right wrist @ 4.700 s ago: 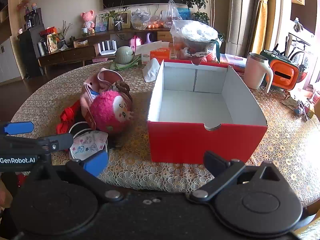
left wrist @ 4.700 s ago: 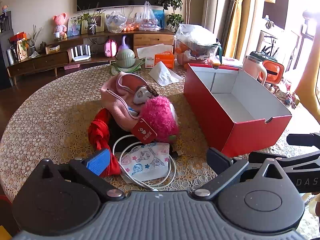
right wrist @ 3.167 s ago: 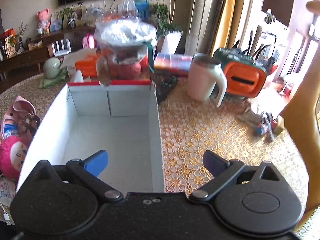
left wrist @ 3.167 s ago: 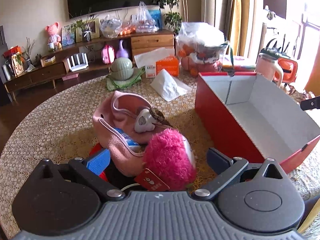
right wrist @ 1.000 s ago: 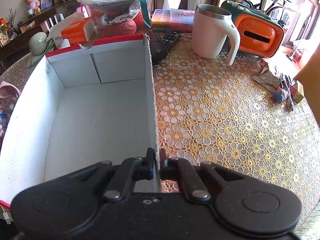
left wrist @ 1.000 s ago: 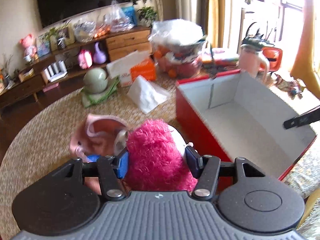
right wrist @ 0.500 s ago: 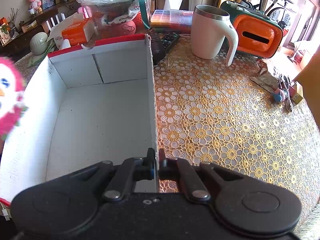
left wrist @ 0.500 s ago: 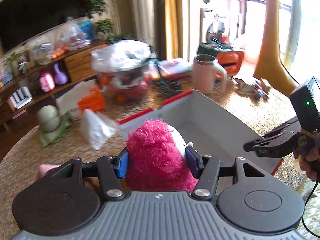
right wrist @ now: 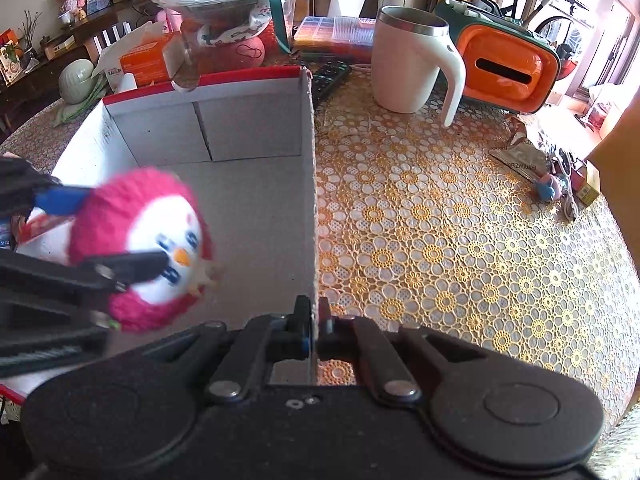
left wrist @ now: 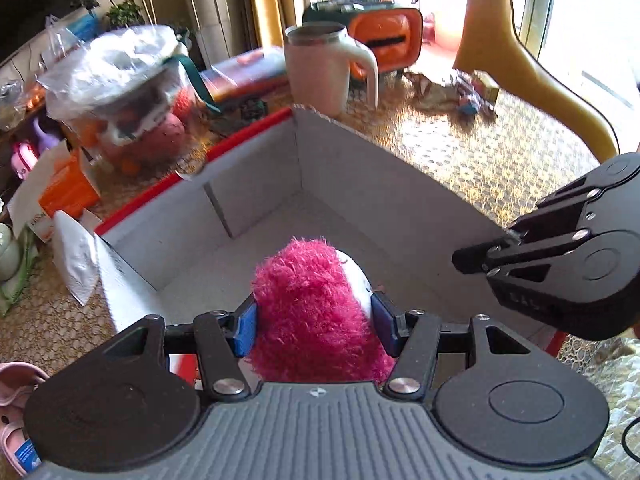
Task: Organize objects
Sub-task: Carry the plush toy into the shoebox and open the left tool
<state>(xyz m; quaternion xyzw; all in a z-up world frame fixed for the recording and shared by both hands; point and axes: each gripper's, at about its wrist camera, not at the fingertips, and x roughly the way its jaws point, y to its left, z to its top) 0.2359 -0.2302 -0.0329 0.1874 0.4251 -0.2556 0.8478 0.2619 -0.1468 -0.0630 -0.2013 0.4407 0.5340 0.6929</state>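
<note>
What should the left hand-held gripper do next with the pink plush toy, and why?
Probably lower it a little and open. The left hand-held gripper holds the pink plush toy over the empty inside of the red box, above the floor. The right hand-held gripper is shut on the box's side wall, steadying it.

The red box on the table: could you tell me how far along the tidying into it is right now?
Nothing is packed yet: the red box is bare inside. In hand: the left gripper holds the pink plush toy over the box, while the right gripper is clamped on the box's side wall. Left: releasing the toy, then the pink shoe outside the box.
</note>
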